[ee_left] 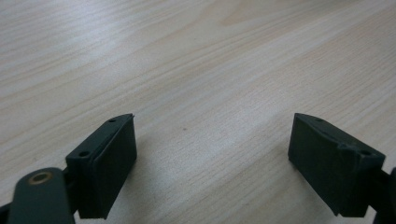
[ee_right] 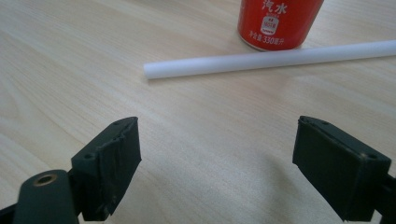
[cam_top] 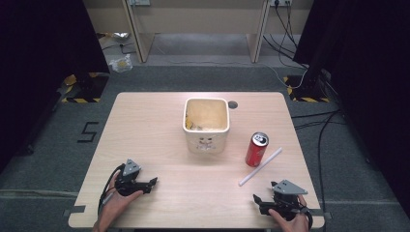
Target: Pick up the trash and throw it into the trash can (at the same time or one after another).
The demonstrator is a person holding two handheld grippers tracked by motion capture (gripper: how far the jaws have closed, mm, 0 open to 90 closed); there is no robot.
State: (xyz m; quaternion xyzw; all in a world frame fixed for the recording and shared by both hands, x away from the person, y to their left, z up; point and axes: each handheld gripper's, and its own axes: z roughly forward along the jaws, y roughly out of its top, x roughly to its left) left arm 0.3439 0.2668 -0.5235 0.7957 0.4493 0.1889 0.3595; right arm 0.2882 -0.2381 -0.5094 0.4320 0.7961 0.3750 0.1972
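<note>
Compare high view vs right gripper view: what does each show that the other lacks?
High view alone: the cream square bin, the left claw, the grey carpet floor. Right gripper view alone: white print on the red soda can, and the open right claw close up with nothing between its jaws. Both: can, white plastic tube, light wooden table.

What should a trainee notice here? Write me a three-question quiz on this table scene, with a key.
1. True or false: the red can lies on its side.
2. Which thing lies nearest the right tool? A) the cream bin B) the white tube C) the left tool
3. What is between the left tool's jaws?

Key
1. False: it stands upright, beside the tube.
2. B: the tube lies just ahead of its open jaws, apart from them.
3. Nothing; the jaws stand open over bare table.
</note>
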